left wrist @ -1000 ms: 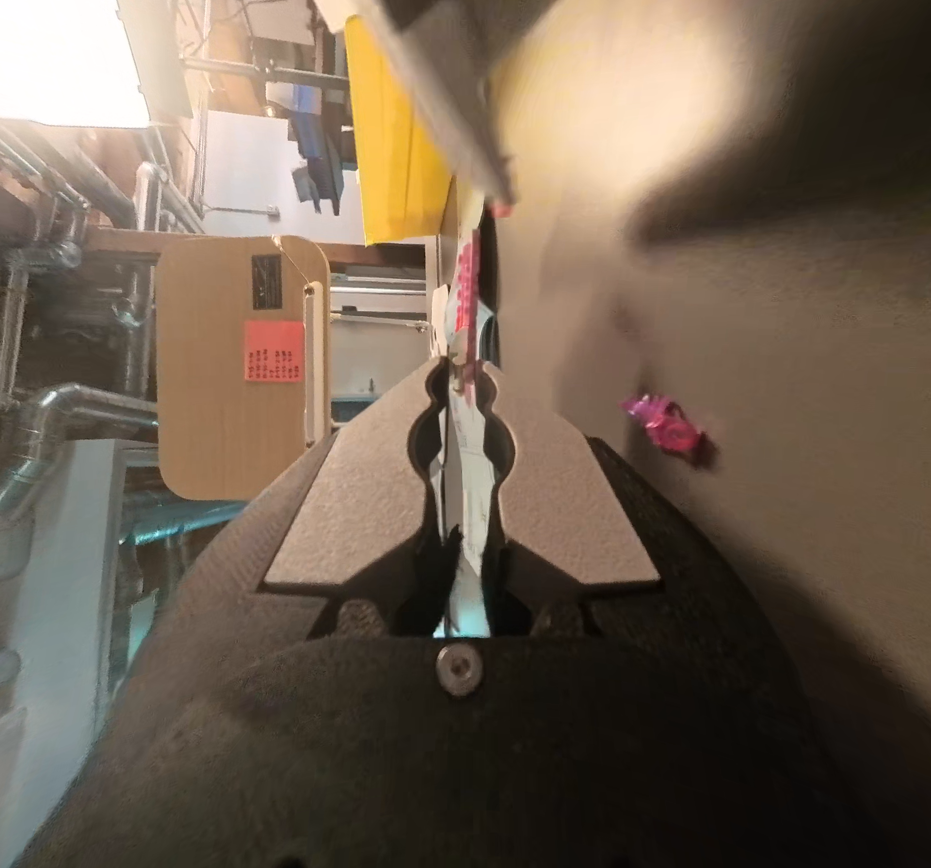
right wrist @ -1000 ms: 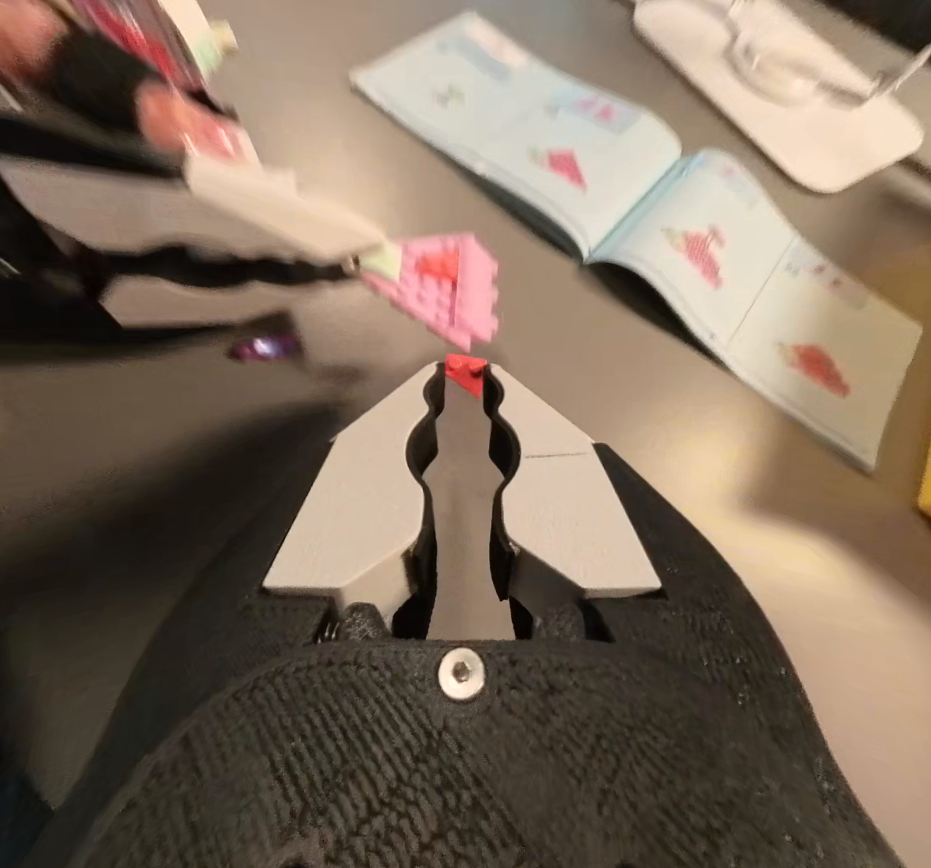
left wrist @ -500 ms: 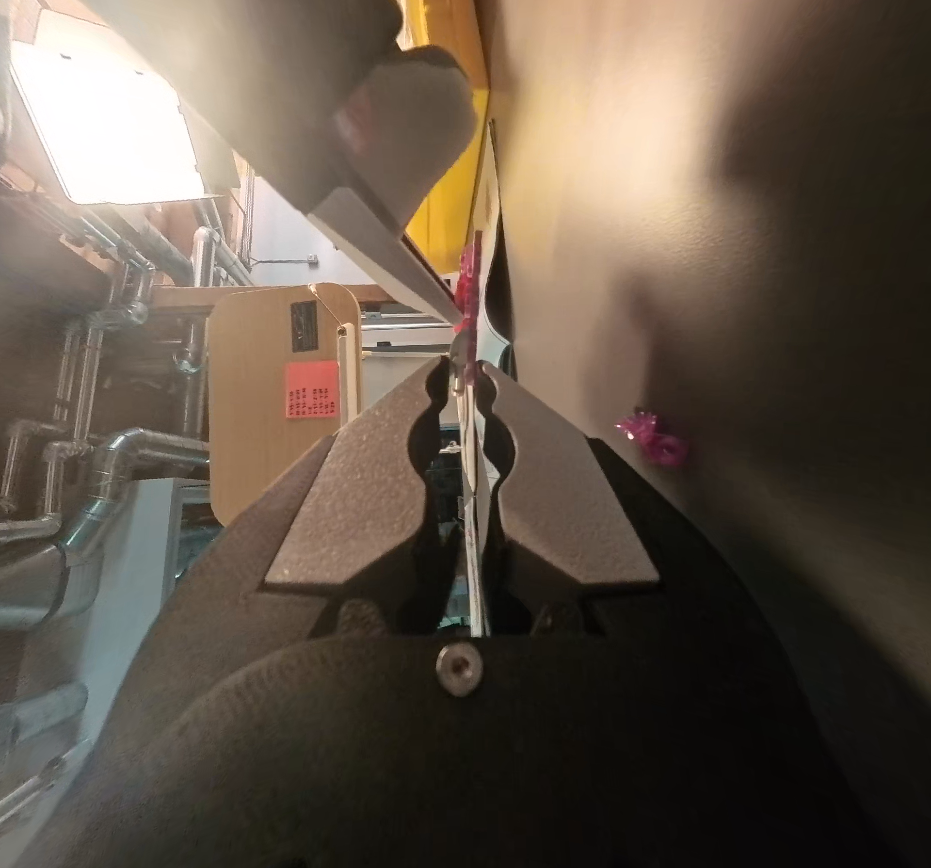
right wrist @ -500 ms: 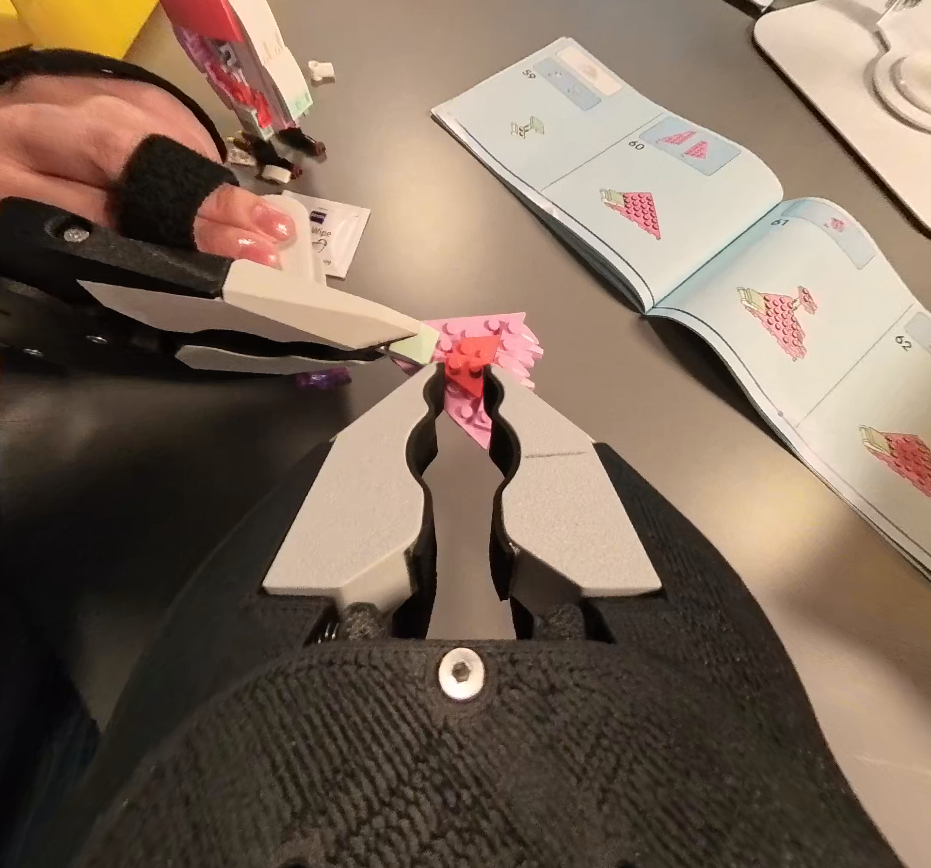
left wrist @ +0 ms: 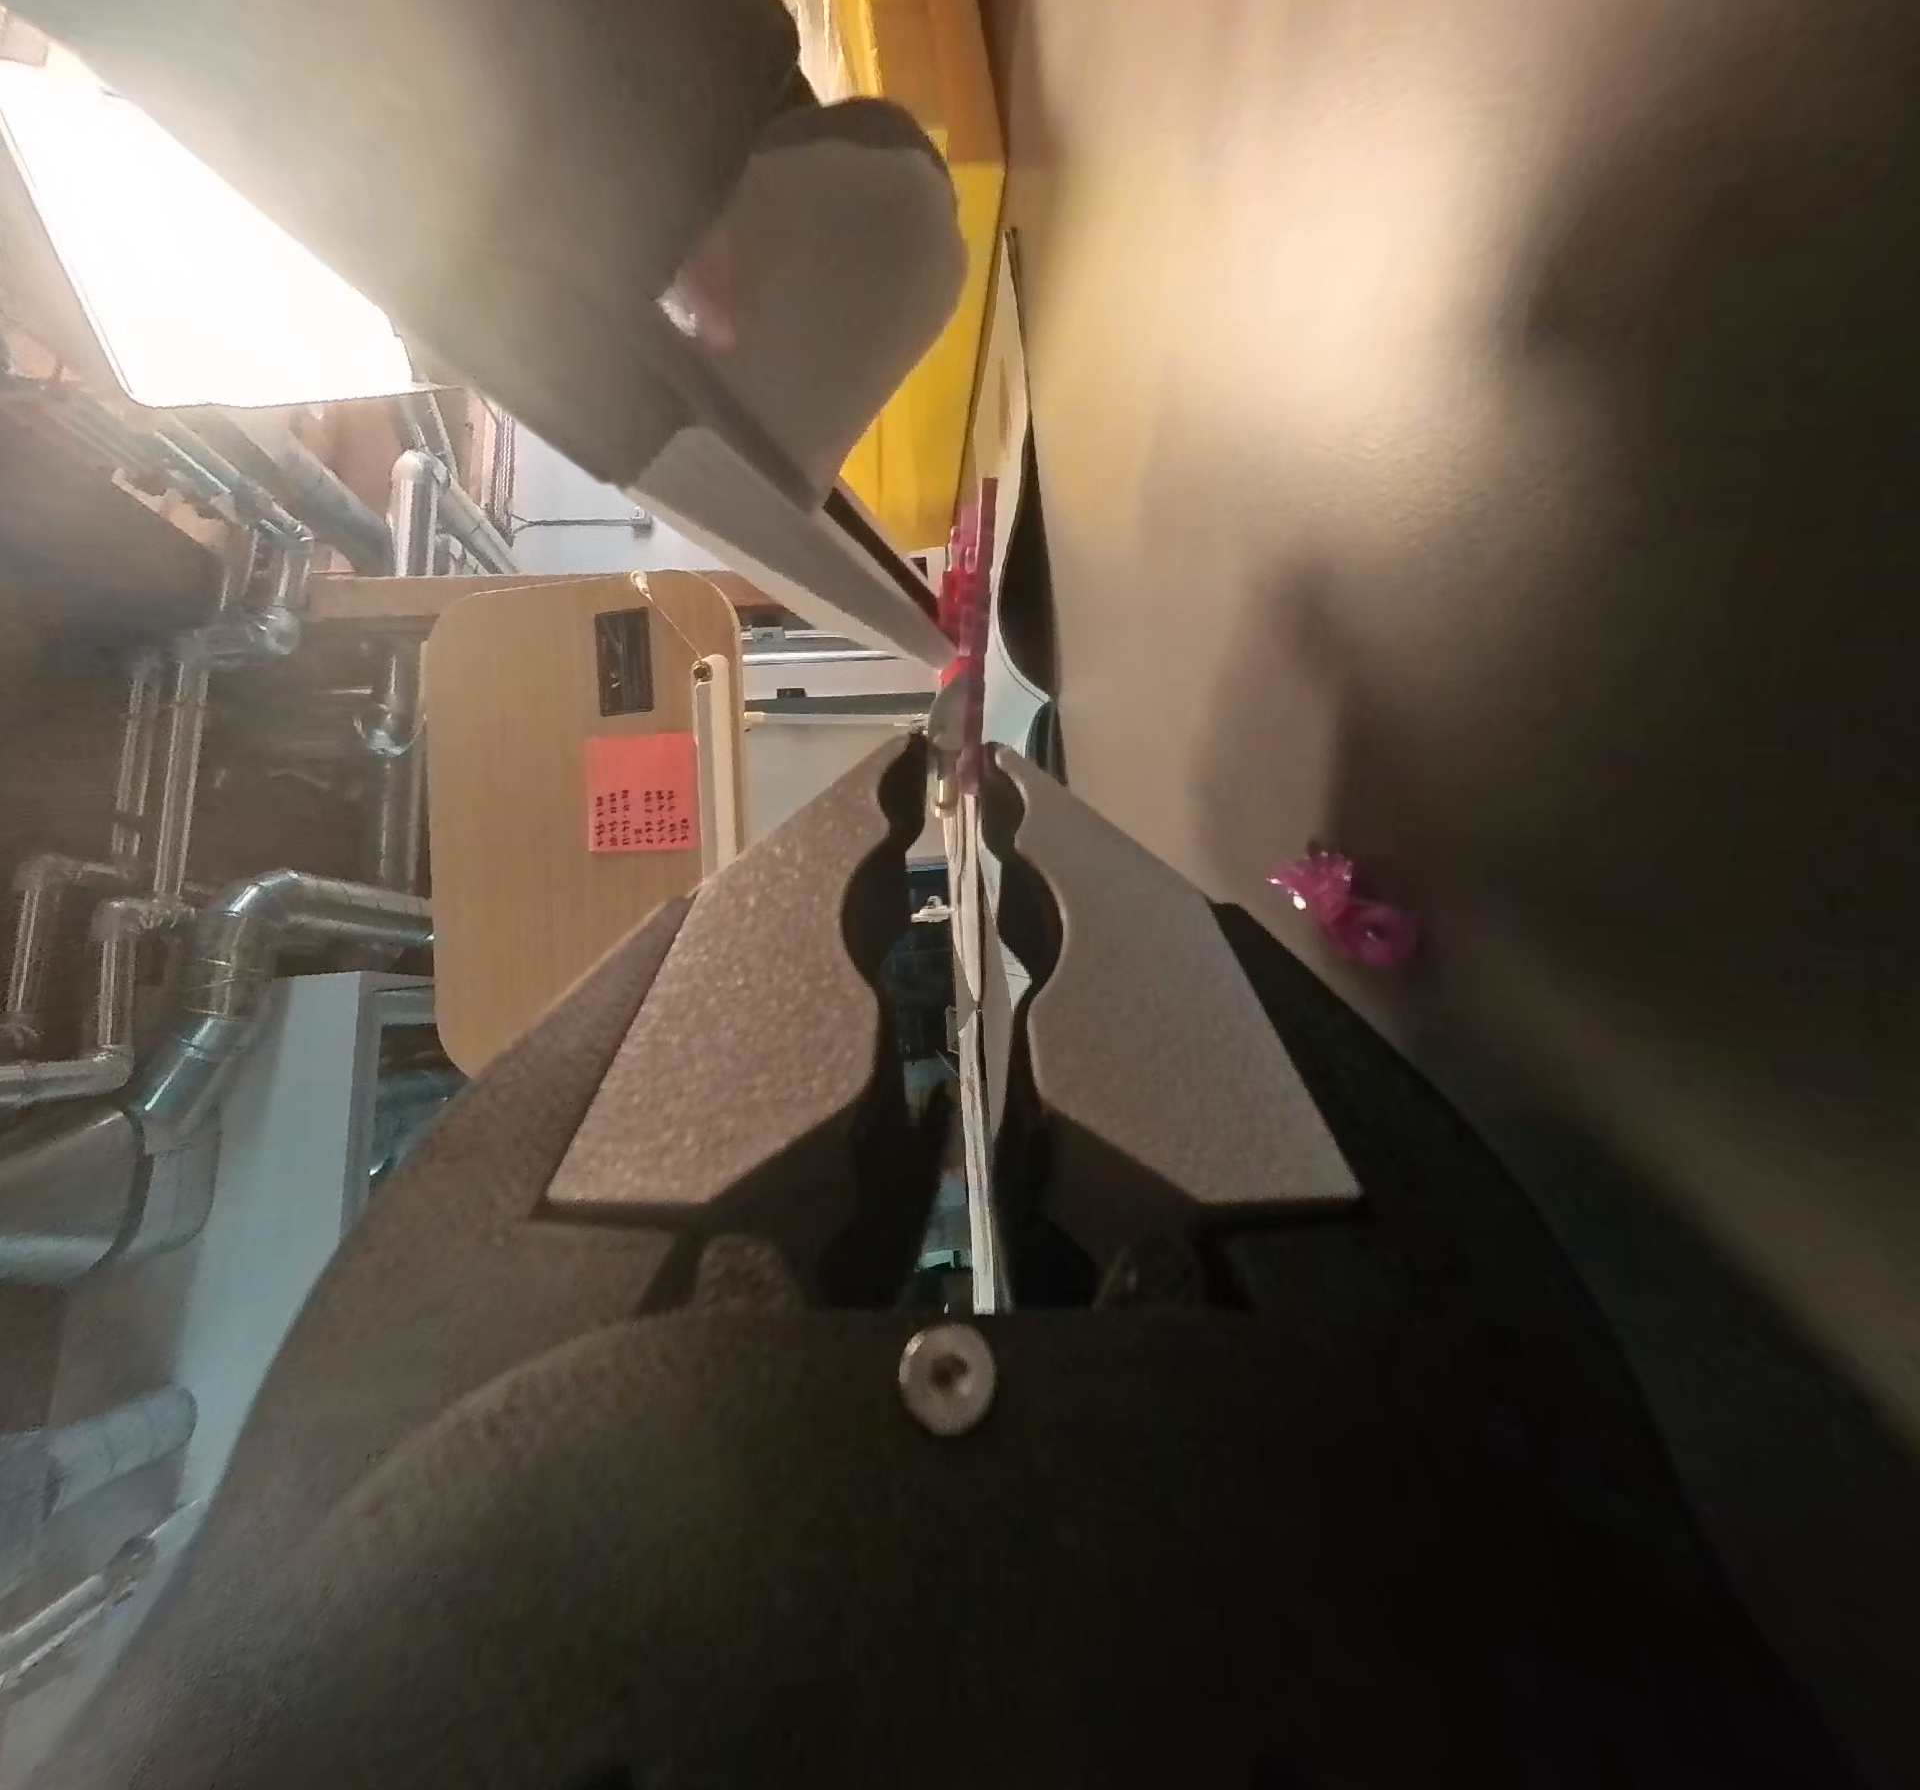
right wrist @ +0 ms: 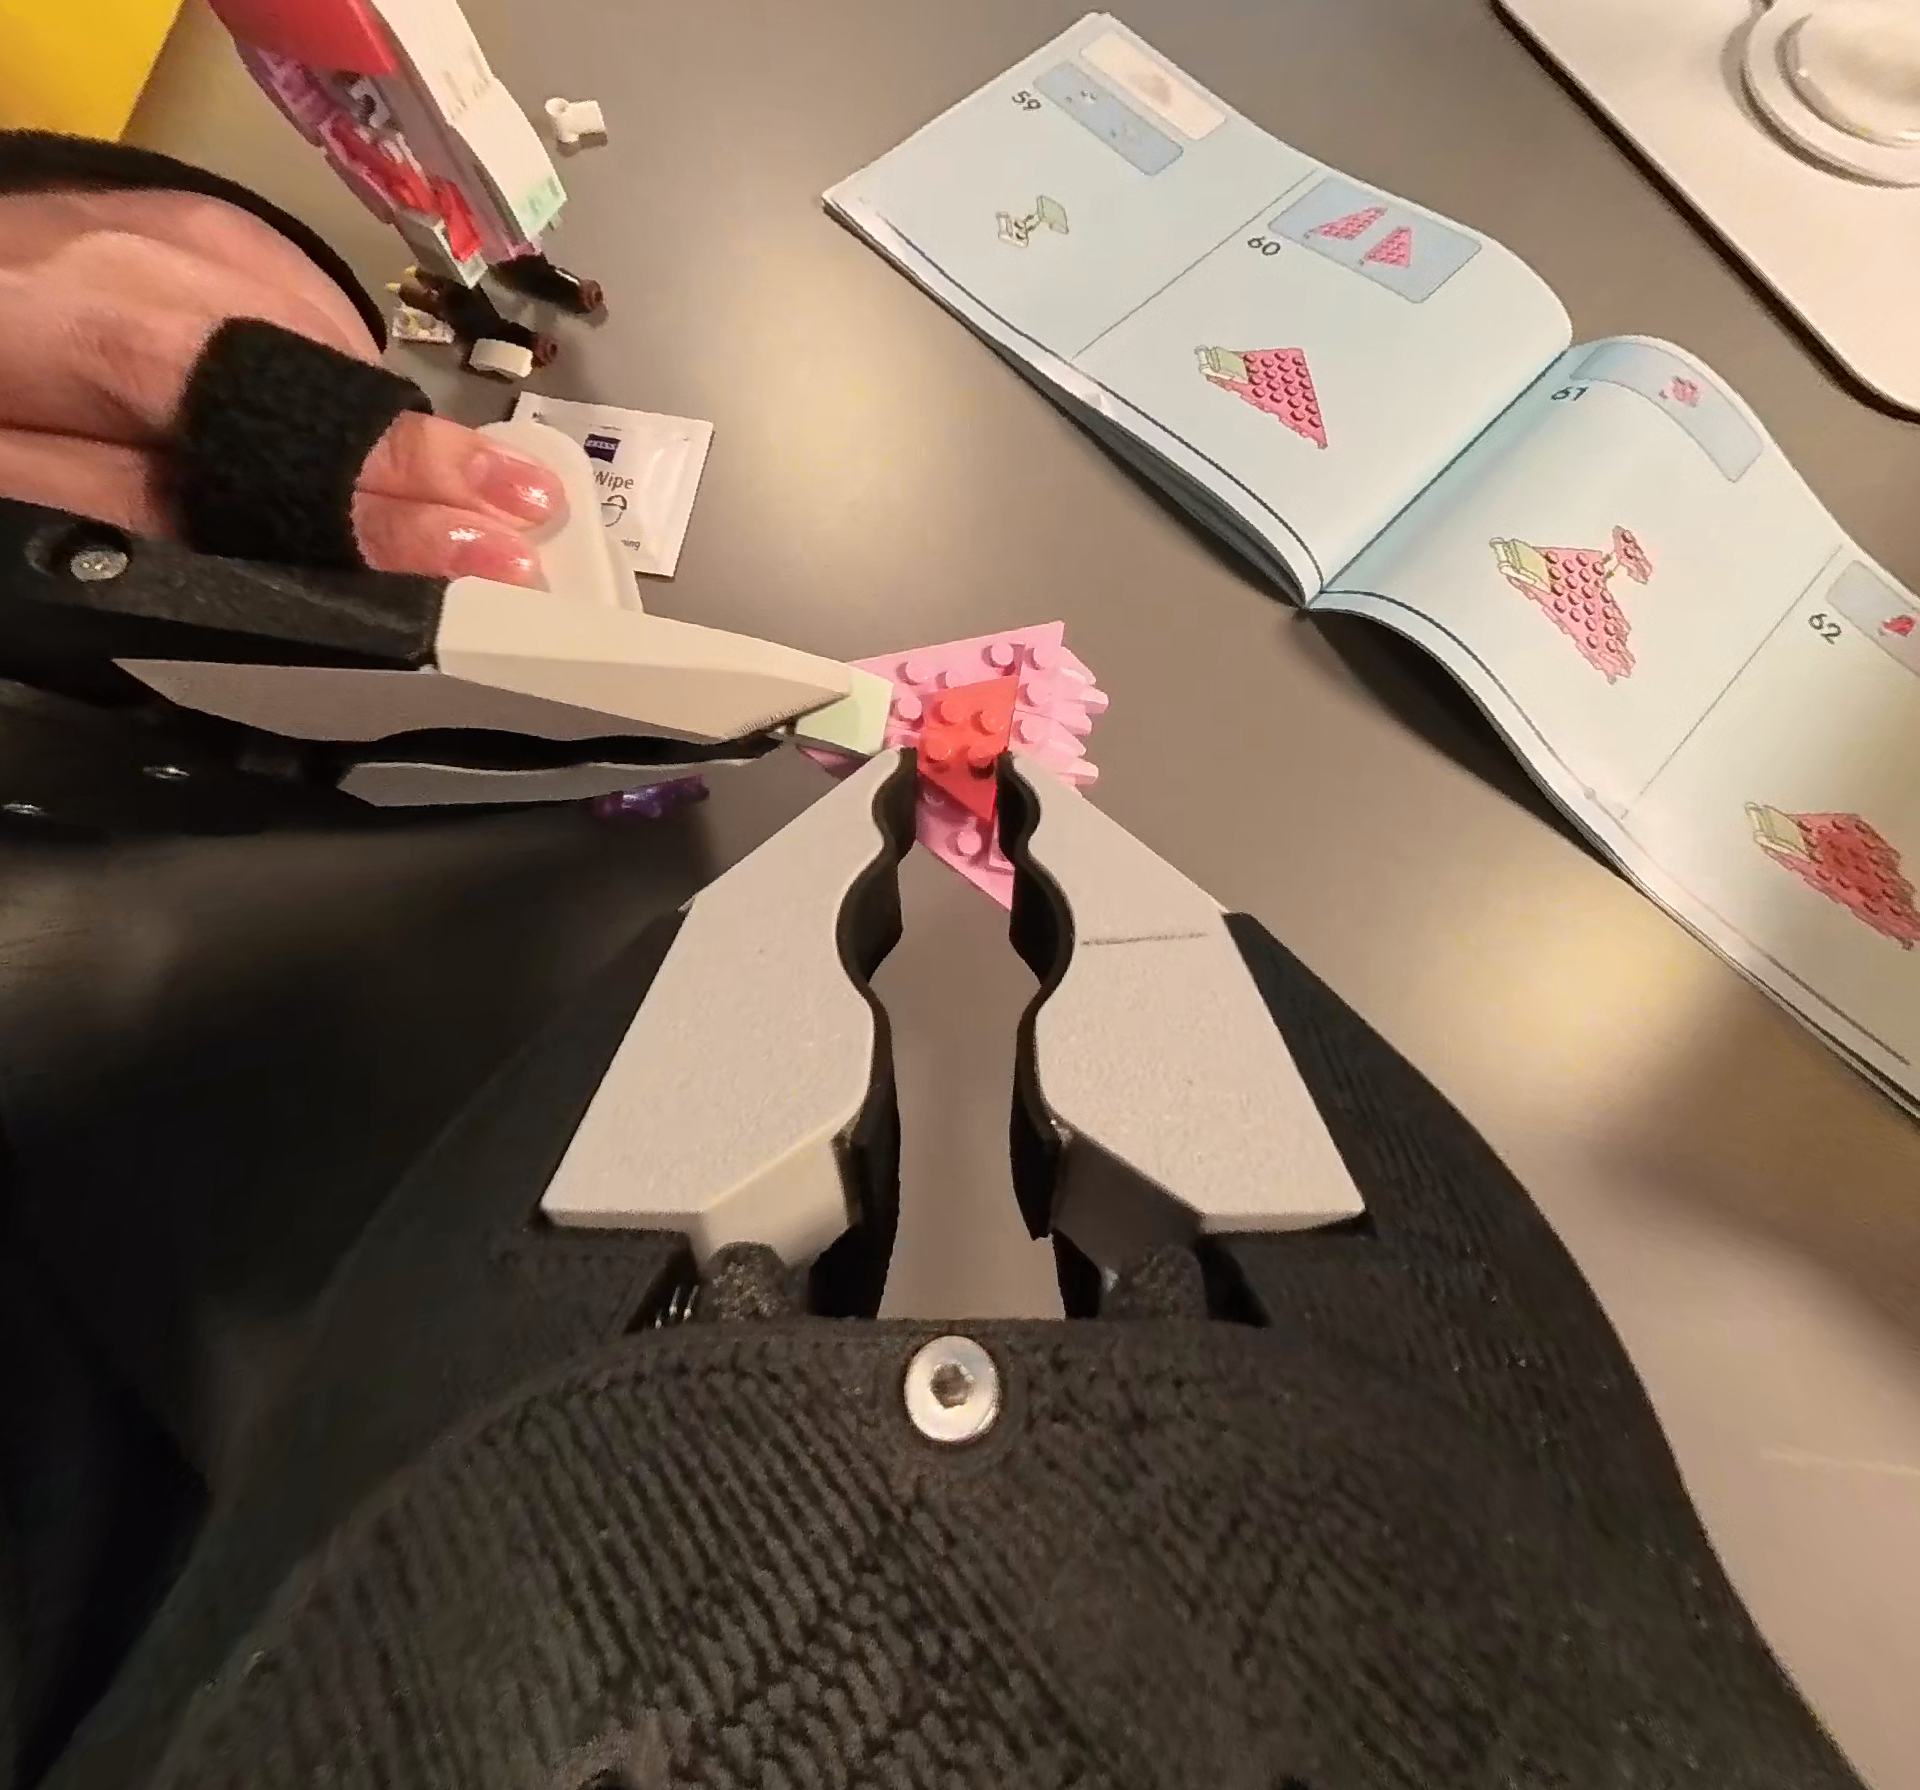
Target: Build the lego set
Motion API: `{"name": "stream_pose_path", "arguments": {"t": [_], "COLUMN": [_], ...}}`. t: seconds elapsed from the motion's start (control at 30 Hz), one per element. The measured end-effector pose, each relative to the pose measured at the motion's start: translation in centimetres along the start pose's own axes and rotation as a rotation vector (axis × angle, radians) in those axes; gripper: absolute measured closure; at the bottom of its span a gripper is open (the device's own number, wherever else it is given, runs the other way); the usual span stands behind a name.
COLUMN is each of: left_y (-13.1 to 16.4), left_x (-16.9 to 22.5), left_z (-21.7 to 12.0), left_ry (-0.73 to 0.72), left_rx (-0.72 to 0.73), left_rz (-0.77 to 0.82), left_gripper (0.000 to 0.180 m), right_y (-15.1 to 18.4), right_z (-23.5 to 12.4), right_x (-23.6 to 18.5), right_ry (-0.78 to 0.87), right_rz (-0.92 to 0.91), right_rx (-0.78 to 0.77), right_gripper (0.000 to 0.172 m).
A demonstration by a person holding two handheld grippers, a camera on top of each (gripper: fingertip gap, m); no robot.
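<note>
The right gripper [right wrist: 956, 769], narrowly shut on a small red wedge-shaped brick plate [right wrist: 966, 738], presses it onto the pink studded plate assembly [right wrist: 992, 691] pinched in the left gripper [right wrist: 821, 727], where skewed studs could pop either grip loose

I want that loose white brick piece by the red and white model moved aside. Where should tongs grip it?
Grip the white piece across its short width, coming straight down from above. It lies flat and alone on the dark table, with bare surface all round, though the model stands close on its left.

Printed step numbers on open booklet [right wrist: 1455, 452]; wording on white sachet [right wrist: 634, 483].
</note>
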State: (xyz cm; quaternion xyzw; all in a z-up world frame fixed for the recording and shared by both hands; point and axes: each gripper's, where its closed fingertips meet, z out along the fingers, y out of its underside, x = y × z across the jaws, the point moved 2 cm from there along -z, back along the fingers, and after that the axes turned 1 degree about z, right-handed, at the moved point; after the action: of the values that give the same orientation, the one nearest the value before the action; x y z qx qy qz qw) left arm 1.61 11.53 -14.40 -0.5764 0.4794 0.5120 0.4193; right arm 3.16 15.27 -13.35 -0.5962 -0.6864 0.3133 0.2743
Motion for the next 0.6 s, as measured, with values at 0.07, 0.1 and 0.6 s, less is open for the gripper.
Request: {"name": "stream_pose_path", "arguments": {"t": [0.07, 0.1, 0.6], "left_y": [0.0, 0.0, 0.5], "left_x": [0.0, 0.0, 0.0], "left_z": [0.0, 0.0, 0.1], "left_ry": [-0.001, 0.000, 0.014], "left_rx": [0.000, -0.001, -0.026], "left_rz": [0.001, 0.002, -0.025], "left_gripper": [0.172, 0.172, 0.172], "right_y": [0.0, 0.0, -2.2], "right_z": [0.1, 0.1, -2.1], "right_x": [-0.1, -0.1, 0.0], "right_ry": [0.005, 0.006, -0.055], "right_rz": [-0.003, -0.003, -0.119], "right_rx": [0.004, 0.005, 0.279], "right_gripper": [0.158, 0.158, 0.121]}}
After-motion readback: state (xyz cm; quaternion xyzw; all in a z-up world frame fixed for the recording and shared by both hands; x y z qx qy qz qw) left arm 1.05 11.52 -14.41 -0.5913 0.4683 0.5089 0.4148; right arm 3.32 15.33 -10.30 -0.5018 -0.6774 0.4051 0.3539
